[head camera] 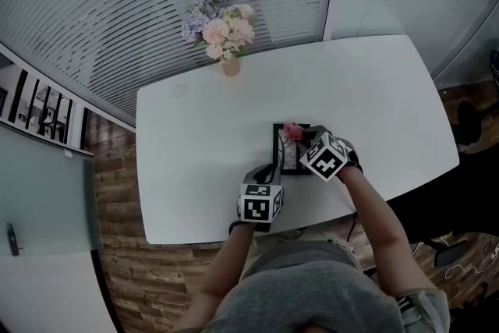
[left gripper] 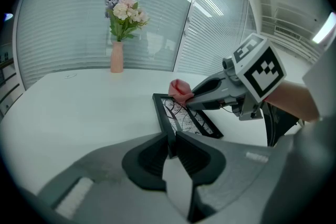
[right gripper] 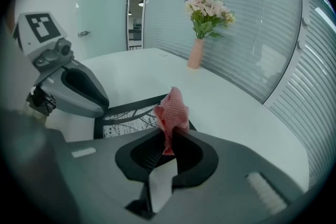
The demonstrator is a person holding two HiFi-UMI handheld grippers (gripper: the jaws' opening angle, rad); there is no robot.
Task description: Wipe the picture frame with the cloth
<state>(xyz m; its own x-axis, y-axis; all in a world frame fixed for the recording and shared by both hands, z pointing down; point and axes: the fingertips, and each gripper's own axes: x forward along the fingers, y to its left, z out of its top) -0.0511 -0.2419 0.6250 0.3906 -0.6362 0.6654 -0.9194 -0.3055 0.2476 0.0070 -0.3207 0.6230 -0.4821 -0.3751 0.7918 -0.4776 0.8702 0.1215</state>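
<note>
Picture frame: on the white table, centre of the head view.
Left hand-held gripper: jaws clamped on the frame's near edge.
Right hand-held gripper: pinches the pink cloth at the frame's far end.

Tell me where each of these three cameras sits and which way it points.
Head view: on the person's head, looking steeply down at the table; the left gripper, right gripper and both arms show.
Left gripper view: on the left gripper, looking along its jaws, shut on the frame, toward the flowers; the right arm shows.
Right gripper view: on the right gripper, looking along its jaws, shut on the cloth, toward the flowers.
Shared: both gripper views show the frame, the flowers and the other gripper.
</note>
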